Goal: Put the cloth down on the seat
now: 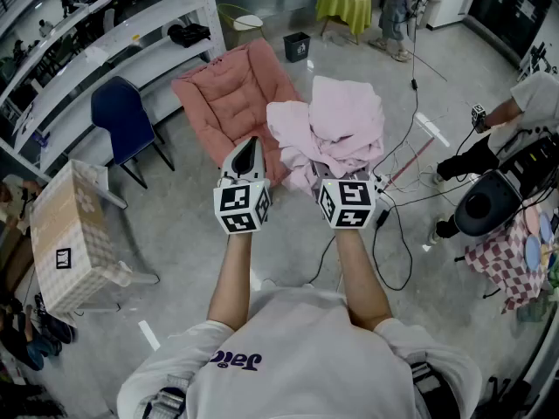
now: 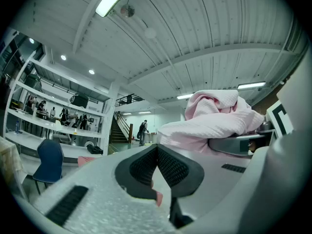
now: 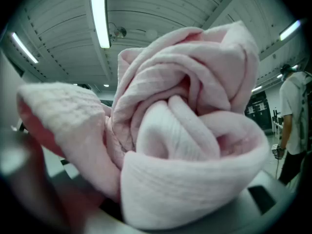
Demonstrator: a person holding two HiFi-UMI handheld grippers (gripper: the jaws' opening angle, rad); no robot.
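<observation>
Smooth concrete floor [image 1: 175, 234] | quilted salmon seat [image 1: 229, 103] | bunched waffle-textured pink cloth [image 1: 336, 129]

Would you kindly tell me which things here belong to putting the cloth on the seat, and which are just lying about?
Belongs to the job:
pink cloth, bunched in the right gripper
salmon cushioned seat
left gripper, shut and empty

Just lying about:
blue chair
black bin
patterned box
</observation>
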